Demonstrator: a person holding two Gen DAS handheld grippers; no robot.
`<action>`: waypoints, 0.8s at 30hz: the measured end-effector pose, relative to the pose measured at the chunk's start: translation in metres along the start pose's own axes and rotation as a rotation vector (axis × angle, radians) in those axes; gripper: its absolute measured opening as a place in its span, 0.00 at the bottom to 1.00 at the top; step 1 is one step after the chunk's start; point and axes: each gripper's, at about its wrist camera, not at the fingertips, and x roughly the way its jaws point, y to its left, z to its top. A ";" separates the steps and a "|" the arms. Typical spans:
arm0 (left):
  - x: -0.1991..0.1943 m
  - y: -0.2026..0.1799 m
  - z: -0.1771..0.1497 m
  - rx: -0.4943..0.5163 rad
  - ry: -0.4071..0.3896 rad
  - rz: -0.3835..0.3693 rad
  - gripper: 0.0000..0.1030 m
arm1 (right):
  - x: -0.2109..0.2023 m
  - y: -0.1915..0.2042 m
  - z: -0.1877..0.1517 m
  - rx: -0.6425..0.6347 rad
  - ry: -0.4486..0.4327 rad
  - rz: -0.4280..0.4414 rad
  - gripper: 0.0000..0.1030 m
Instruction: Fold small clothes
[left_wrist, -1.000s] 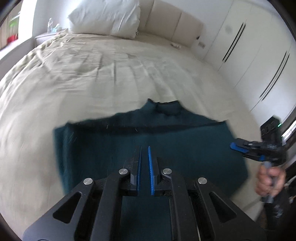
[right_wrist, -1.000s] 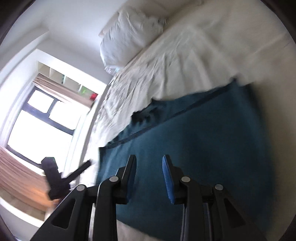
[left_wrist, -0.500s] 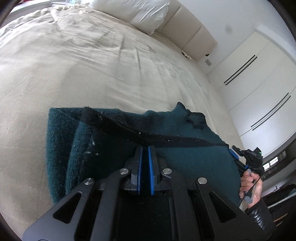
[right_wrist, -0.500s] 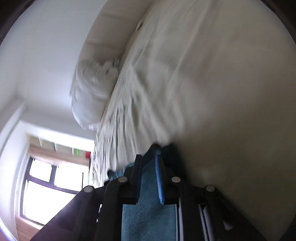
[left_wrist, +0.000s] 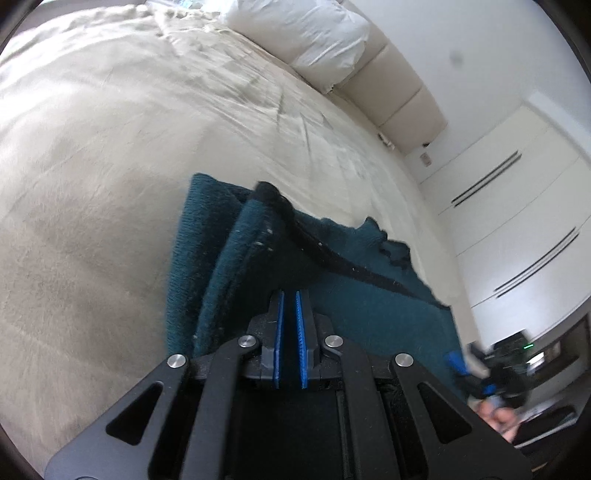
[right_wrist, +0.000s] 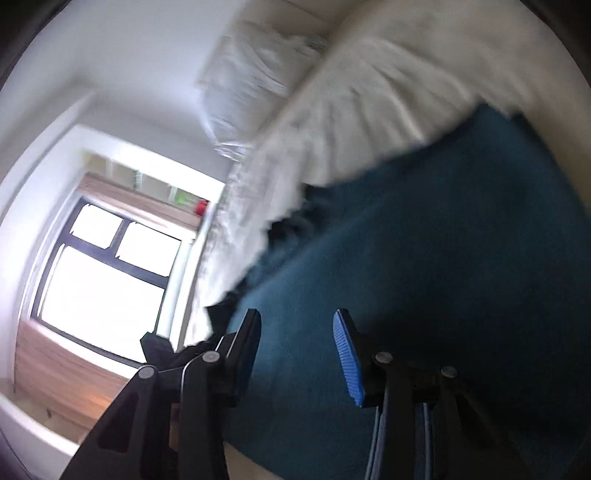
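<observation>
Teal knit sweater spread on the cream bed, its left side already doubled over toward the middle. Left gripper pinched narrow, apparently clamping the folded layer, though the cloth between the pads is not clearly seen. Right gripper, jaws just opened and parted, nothing between them, hovering over the sweater's right part. Right side and final halving judged still undone. Sweater's near edge cut off; right view blurred.

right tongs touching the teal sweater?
Apart. Right wrist view: the right tongs stand open, their blue pad clear above the teal sweater.
</observation>
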 end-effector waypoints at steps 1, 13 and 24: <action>-0.002 0.006 0.000 -0.028 -0.010 -0.016 0.06 | 0.000 -0.009 0.003 0.022 -0.008 0.010 0.24; -0.014 0.036 -0.001 -0.168 -0.060 -0.085 0.06 | -0.068 -0.003 0.008 0.076 -0.201 0.038 0.57; -0.064 0.046 -0.001 -0.176 -0.085 0.034 0.07 | -0.015 -0.027 -0.003 0.133 -0.033 0.046 0.44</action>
